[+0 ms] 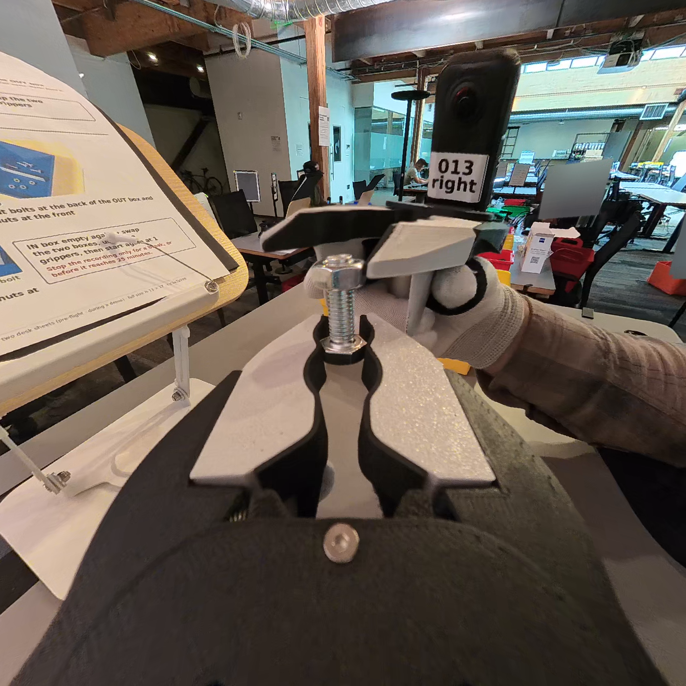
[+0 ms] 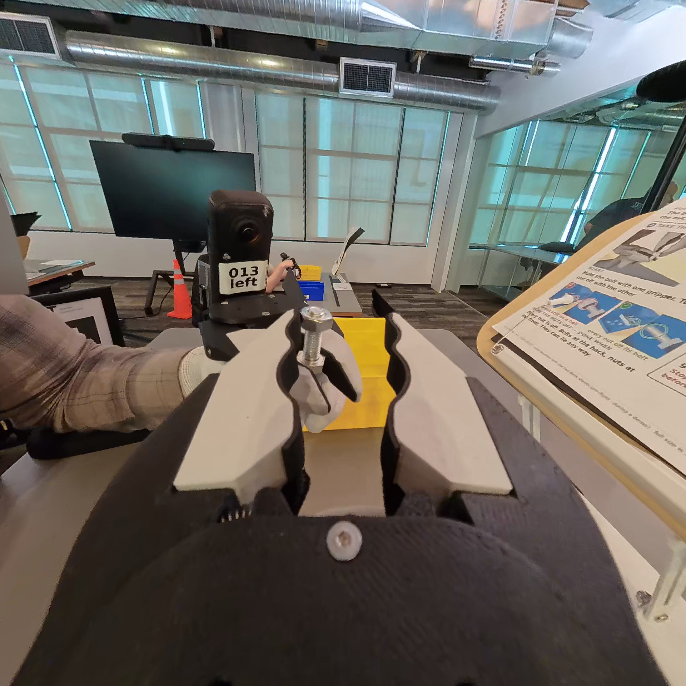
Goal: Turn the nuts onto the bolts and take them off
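Left tongs (image 1: 343, 343) clenched on bolt (image 1: 340, 315) head, shank upright above counter (image 1: 230, 352). Right tongs (image 2: 343, 349) released, nut (image 1: 336, 276) near top between fingers. Close squarely on flats, hold bolt steady, turn without tilting.

We see the left gripper (image 1: 342, 347) with its two fingers (image 1: 276, 401) drawn close together, pointing forward and clamped at the tips. The right gripper (image 2: 343, 356) has its fingers (image 2: 256, 401) spread wide apart. Each one is carried by a hand in a white glove (image 1: 479, 315), with a plaid sleeve (image 1: 579, 386) behind the wrist. The right gripper comes in from the side, across the left one.
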Demonstrator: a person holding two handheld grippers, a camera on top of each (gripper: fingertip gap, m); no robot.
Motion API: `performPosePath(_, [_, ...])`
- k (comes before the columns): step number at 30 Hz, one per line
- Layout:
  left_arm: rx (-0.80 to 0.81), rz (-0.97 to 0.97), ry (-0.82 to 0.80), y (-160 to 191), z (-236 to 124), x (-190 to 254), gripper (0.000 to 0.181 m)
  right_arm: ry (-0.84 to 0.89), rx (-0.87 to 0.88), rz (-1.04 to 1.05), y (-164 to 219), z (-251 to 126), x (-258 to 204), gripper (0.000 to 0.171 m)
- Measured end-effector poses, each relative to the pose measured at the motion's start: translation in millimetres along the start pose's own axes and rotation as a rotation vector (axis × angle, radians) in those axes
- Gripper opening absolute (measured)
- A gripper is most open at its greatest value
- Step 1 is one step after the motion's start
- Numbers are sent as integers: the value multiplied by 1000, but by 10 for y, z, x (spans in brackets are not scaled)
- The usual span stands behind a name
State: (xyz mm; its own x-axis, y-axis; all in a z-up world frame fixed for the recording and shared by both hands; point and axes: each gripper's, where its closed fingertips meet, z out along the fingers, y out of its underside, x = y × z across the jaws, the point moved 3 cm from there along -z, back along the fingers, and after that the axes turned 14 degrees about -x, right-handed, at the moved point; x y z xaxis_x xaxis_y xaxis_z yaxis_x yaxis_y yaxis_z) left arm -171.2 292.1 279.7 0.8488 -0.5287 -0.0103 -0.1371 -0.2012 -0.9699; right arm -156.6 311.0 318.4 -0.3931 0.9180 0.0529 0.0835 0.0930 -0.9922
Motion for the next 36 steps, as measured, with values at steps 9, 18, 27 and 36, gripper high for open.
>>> performPosePath(9, [10, 0, 4, -17, -16, 3, 16, 53, 36, 41, -14, -208, 194, 41])
performPosePath(18, [4, -2, 11, 2, 8, 20, 16, 28, -9, 8, 24, -75, 89, 42])
performPosePath(27, [1, 4, 14, 8, 15, 29, 16, -12, 6, -14, -54, -149, 15, 45])
performPosePath(36, [11, 21, 28, -13, 2, 66, 16, 106, -8, 23, 29, -162, 228, 30])
